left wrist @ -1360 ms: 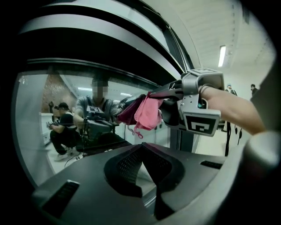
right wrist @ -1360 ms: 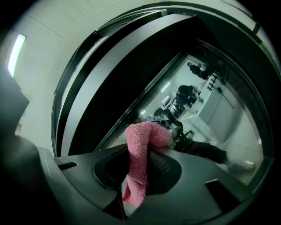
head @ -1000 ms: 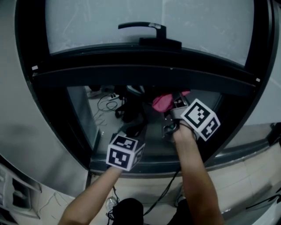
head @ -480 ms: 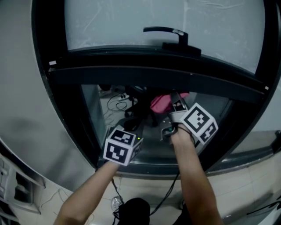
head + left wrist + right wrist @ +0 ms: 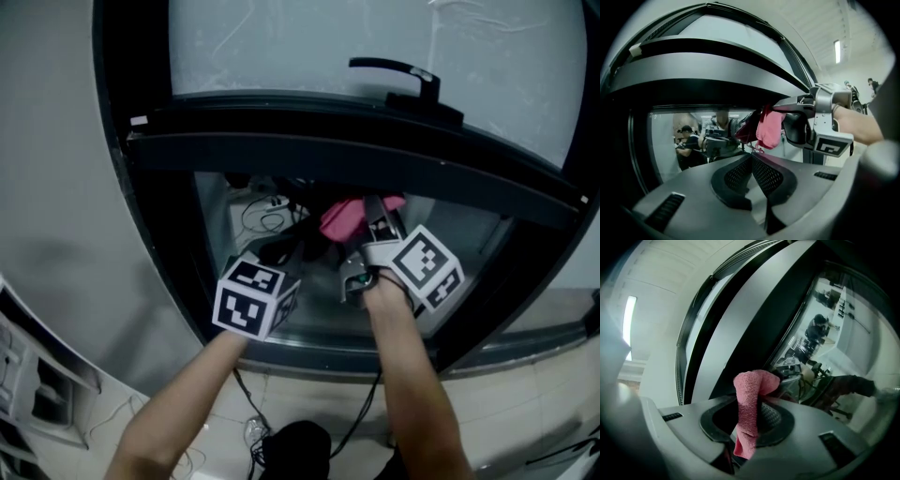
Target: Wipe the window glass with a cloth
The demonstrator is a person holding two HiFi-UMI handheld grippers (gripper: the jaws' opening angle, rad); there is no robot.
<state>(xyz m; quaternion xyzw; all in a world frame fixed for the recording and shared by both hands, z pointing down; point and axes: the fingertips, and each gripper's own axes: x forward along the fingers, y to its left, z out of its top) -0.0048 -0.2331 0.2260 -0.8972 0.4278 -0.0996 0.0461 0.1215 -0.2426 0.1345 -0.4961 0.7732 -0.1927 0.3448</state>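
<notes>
A black-framed window point(image 5: 127, 187) fills the head view: a pale upper pane point(image 5: 281, 42), a dark crossbar point(image 5: 328, 155) with a black handle point(image 5: 398, 77) just above it, and a reflective lower glass pane point(image 5: 220, 248) beneath. Both grippers are raised to the lower pane. The right gripper point(image 5: 749, 420), jaws clenched on a pink cloth point(image 5: 746, 399), holds it near the pane's upper middle, where the cloth meets its own reflection. The left gripper point(image 5: 751, 164), just to its left, has its jaws pressed together, grasping nothing.
</notes>
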